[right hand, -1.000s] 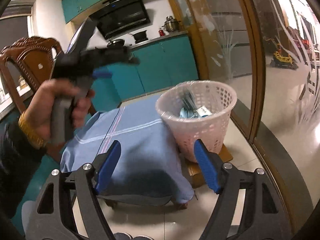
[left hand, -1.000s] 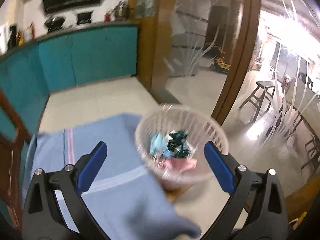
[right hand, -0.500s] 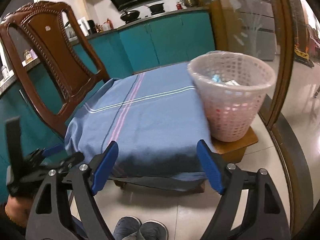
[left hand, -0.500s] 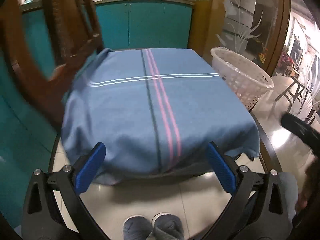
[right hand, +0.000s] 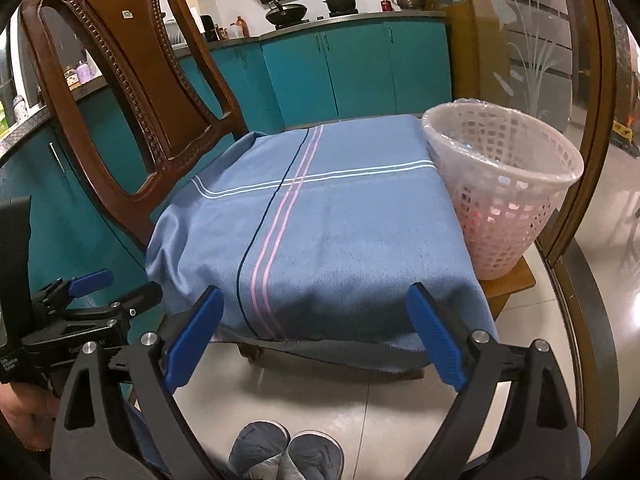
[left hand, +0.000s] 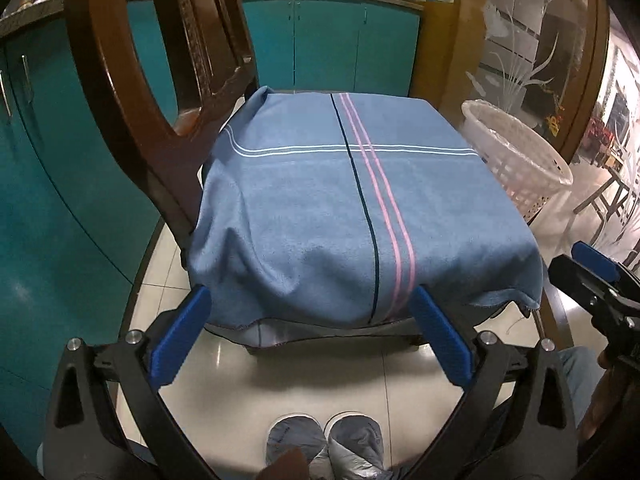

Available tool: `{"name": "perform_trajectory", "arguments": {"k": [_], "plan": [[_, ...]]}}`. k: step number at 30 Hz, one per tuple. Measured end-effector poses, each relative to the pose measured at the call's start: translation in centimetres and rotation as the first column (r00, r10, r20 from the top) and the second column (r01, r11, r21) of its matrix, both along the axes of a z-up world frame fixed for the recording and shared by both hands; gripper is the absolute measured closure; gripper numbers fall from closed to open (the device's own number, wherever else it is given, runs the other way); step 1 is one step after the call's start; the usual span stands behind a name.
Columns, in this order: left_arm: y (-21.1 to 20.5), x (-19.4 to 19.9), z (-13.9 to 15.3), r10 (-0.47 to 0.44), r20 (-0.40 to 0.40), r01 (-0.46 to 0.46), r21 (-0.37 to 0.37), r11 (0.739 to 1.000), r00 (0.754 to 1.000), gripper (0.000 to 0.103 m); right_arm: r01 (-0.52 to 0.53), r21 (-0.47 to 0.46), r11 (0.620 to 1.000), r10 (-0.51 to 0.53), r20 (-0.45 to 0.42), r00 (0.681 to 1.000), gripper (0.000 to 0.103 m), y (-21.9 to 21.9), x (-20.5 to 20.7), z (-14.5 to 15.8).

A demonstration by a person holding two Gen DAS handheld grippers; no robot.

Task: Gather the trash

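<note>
Both grippers hover low before a blue striped cloth (left hand: 320,208) draped over a tabletop. The left gripper (left hand: 308,332) has its fingers spread wide, empty; the right gripper (right hand: 316,330) has just been opening, nothing between its fingers. The white mesh wastebasket (right hand: 508,196) stands at two o'clock beside the cloth, pink trash faintly visible inside.

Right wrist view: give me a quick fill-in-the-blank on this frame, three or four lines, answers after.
1. The white basket stands on a low wooden ____.
2. The blue cloth carries two ____ stripes beside one dark stripe.
3. The right gripper has its jaws ____.
4. The wooden chair stands to the ____ of the cloth.

Answers: stool; pink; open; left
</note>
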State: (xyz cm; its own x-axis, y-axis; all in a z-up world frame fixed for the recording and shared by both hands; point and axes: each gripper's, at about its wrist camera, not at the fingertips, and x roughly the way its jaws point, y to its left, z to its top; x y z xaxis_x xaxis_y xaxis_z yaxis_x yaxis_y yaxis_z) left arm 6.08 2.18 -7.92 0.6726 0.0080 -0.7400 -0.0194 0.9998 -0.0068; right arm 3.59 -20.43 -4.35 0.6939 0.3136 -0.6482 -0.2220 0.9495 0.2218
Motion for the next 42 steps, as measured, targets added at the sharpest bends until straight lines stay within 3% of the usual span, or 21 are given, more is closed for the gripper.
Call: {"name": "perform_trajectory", "arguments": {"k": [5, 11, 42], "plan": [[-0.15, -0.11, -0.13, -0.008, -0.022, 0.007, -0.049, 0.999, 1.000, 0.003, 0.007, -0.002, 1.000, -0.007, -0.005, 1.000, 0.011, -0.32, -0.28, -0.19], [-0.87, -0.50, 0.32, -0.020, 0.006, 0.020, -0.011, 1.000, 1.000, 0.003, 0.000, -0.010, 1.000, 0.000, -0.006, 1.000, 0.011, -0.25, -0.42, -0.24], [-0.36, -0.31, -0.07, -0.003, -0.016, 0.003, -0.040, 0.999, 1.000, 0.003, -0.017, -0.012, 1.000, 0.017, -0.013, 1.000, 0.011, 0.38, -0.07, -0.51]]}}
